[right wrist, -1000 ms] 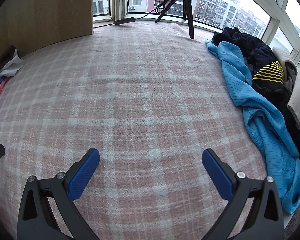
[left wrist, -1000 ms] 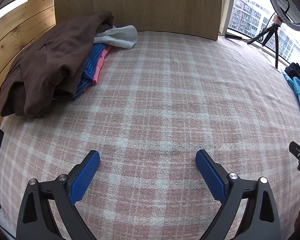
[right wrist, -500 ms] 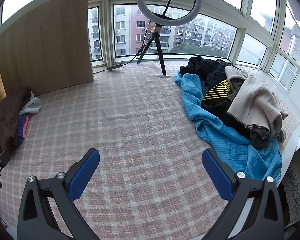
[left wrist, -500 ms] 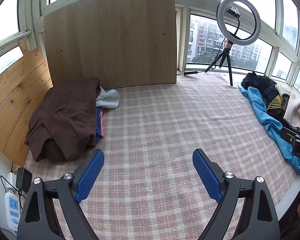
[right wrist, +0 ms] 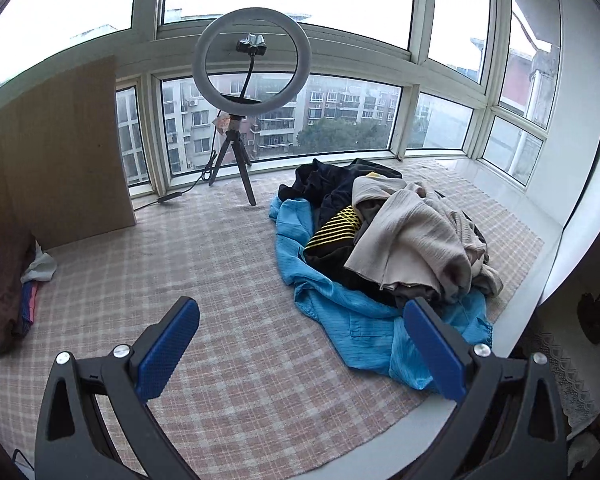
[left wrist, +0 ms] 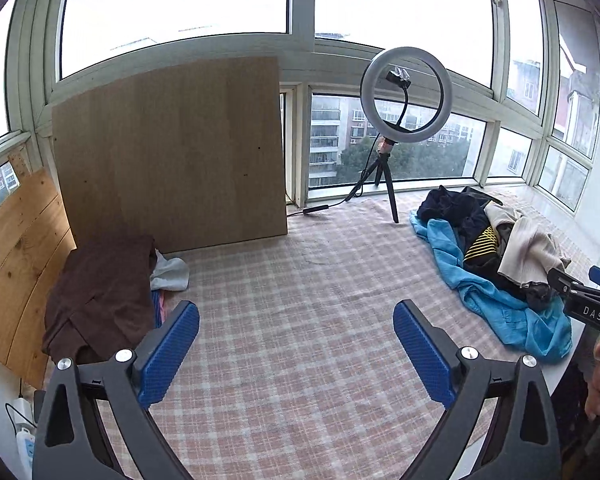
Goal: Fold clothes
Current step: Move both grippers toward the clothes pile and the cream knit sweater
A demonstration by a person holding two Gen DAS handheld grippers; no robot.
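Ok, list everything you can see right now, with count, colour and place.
plaid blanket: one, pink and white, covering the platform
unfolded pile: one heap, blue, black, yellow-striped and beige garments, right side
folded stack: one, brown on top, blue, pink and white beneath, left by the boards
ring light: one, white on black tripod, by the window
wooden boards: two, tan, leaning at left
power strip: one, white, lower left
left claw: open, blue pads
right claw: open, blue pads

Flat grey daylight enters through the wide white-framed bay windows (right wrist: 284, 92), whose upper panes blow out to white. Shadows are soft and faint. Both views are sharp, with strong fisheye bending and dark vignetted corners.
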